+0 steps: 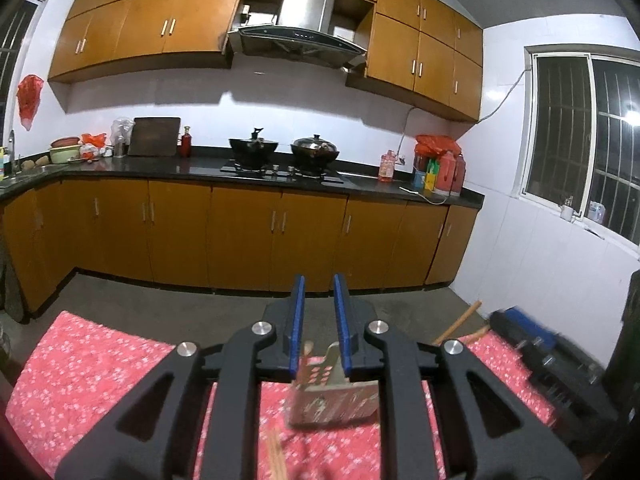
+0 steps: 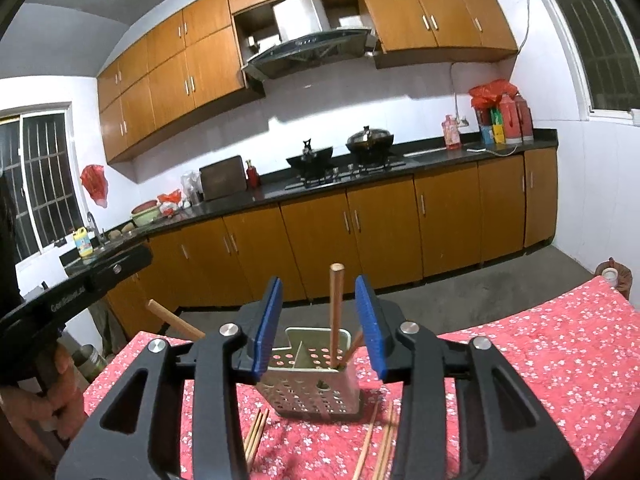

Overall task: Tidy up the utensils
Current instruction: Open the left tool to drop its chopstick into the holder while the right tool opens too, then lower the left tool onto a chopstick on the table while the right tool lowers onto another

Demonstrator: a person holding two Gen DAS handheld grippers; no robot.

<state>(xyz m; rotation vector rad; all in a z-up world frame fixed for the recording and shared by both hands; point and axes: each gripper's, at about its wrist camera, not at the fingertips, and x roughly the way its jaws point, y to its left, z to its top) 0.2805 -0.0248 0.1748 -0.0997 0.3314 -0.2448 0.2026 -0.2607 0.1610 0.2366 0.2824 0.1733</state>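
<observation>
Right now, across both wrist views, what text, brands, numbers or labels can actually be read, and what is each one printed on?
"GenRobot.ai", partly legible, white lettering on the black body of the left gripper, seen from the right wrist view.
Yellow bottle by the sink: printed label, too small to read.
Pink bottle on the counter: label blurred, unreadable.
Colourful packages beside the red thermos flasks: print unreadable.
Range hood: only small control marks, no readable text.

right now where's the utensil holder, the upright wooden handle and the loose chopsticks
utensil holder (image 2: pixel 316 394): right wrist view, perforated front wall
upright wooden handle (image 2: pixel 335 312): right wrist view, mid shaft
loose chopsticks (image 2: pixel 256 432): right wrist view, left pair on cloth
</observation>
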